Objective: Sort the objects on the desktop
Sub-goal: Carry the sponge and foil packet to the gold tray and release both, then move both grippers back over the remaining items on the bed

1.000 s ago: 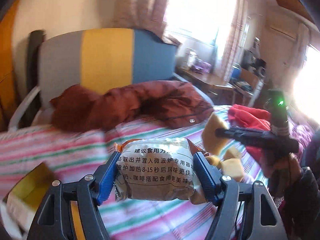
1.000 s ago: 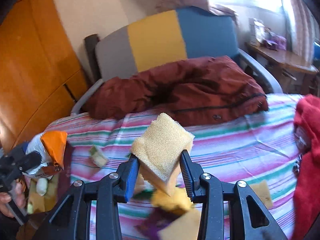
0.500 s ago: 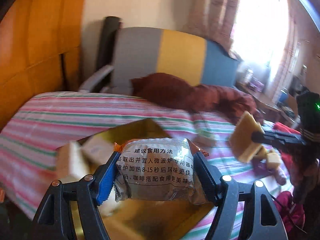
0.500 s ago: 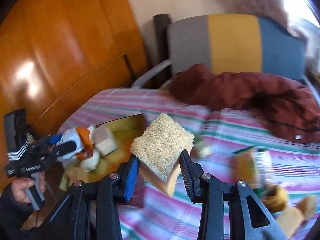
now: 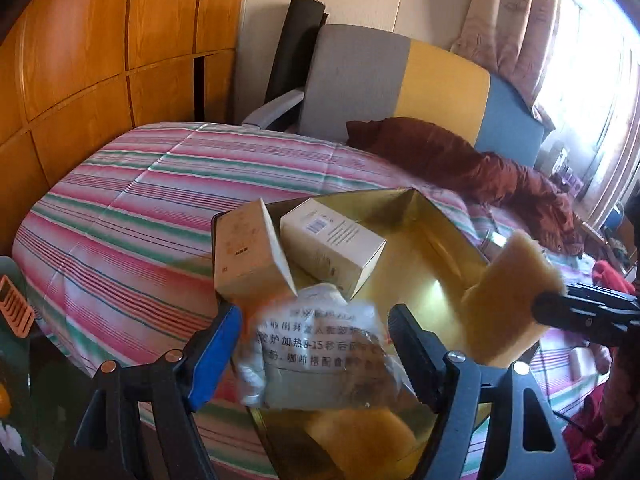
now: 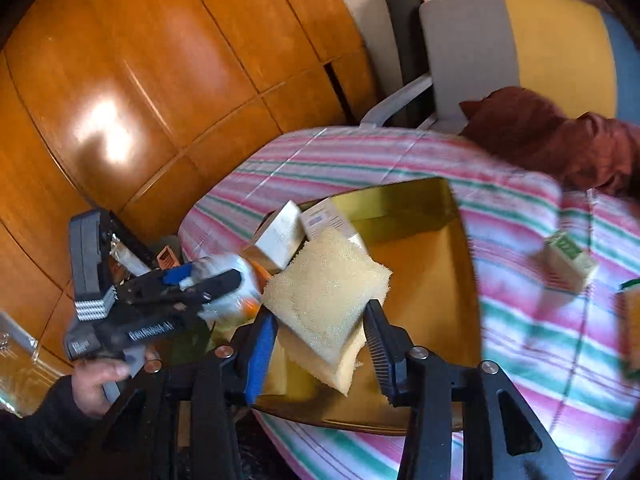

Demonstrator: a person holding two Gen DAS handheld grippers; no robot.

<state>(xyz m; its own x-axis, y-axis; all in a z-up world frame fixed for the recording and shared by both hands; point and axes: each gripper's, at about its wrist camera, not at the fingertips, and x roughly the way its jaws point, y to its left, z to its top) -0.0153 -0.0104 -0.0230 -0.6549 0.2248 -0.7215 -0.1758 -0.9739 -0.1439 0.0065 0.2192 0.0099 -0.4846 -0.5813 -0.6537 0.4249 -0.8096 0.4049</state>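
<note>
Both grippers point steeply downward, side by side. The left gripper (image 5: 316, 344) has its jaws opening, and the blurred snack packet (image 5: 316, 356) between its fingers (image 5: 212, 348) looks to be slipping free, though the blur makes contact hard to judge. A bare hand (image 6: 96, 380) in a dark sleeve holds its handle from below. The right gripper (image 6: 320, 344) is also opening; the yellow sponge (image 6: 326, 296) sits between its fingers (image 6: 260, 356), apparently with its lower edges touching the pads.
</note>
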